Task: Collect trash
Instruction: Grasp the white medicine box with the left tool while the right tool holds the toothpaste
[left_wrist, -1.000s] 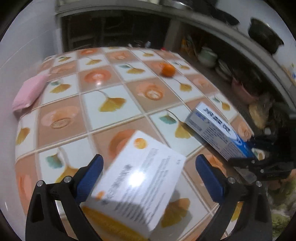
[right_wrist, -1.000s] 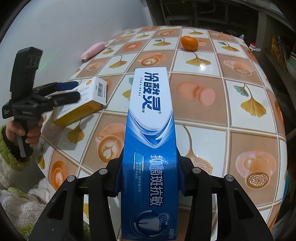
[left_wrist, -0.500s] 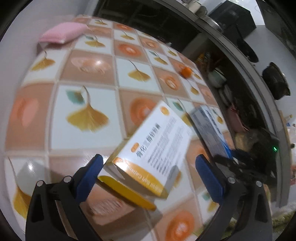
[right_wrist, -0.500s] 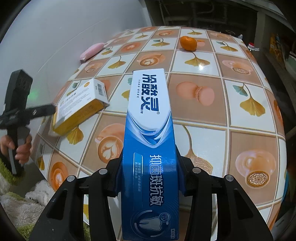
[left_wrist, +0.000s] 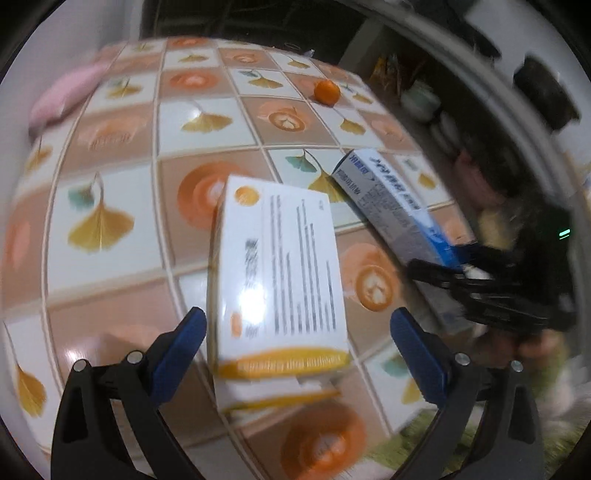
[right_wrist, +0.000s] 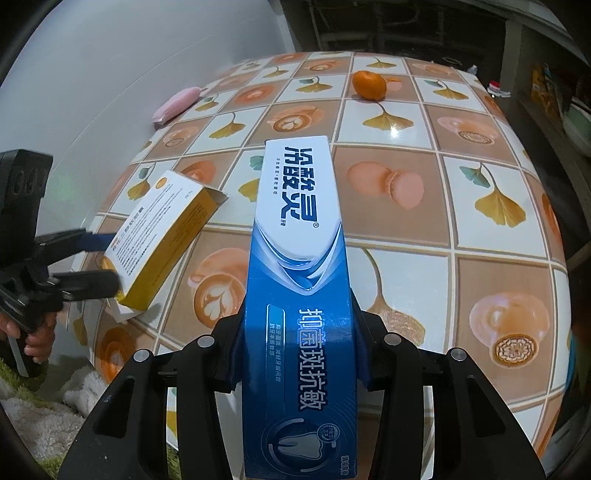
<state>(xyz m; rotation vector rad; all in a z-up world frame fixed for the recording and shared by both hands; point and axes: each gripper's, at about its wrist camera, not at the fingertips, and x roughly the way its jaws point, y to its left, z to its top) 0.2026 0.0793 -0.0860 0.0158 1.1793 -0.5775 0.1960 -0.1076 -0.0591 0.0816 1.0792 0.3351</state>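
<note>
While a white-and-yellow carton (left_wrist: 280, 273) lies on the tiled tabletop (left_wrist: 207, 96) between the spread fingers of the left gripper (left_wrist: 295, 350), a blue-and-white toothpaste box (right_wrist: 299, 314) stands clamped in the right gripper (right_wrist: 299, 354), its far end jutting out over the table. The left gripper's blue pads (left_wrist: 181, 347) stand wide apart on either side of the carton's near end, the left one close beside it and the right one clear of it; motion blur makes it impossible to tell whether the left pad touches. The right gripper's fingers press both long sides of the toothpaste box, about half open. On the table: two boxes in all, one orange fruit (right_wrist: 368, 85) near the far edge, and one pink pouch (right_wrist: 176, 107) by the wall. A person's hand (right_wrist: 37, 338) grips the left tool's handle.
</note>
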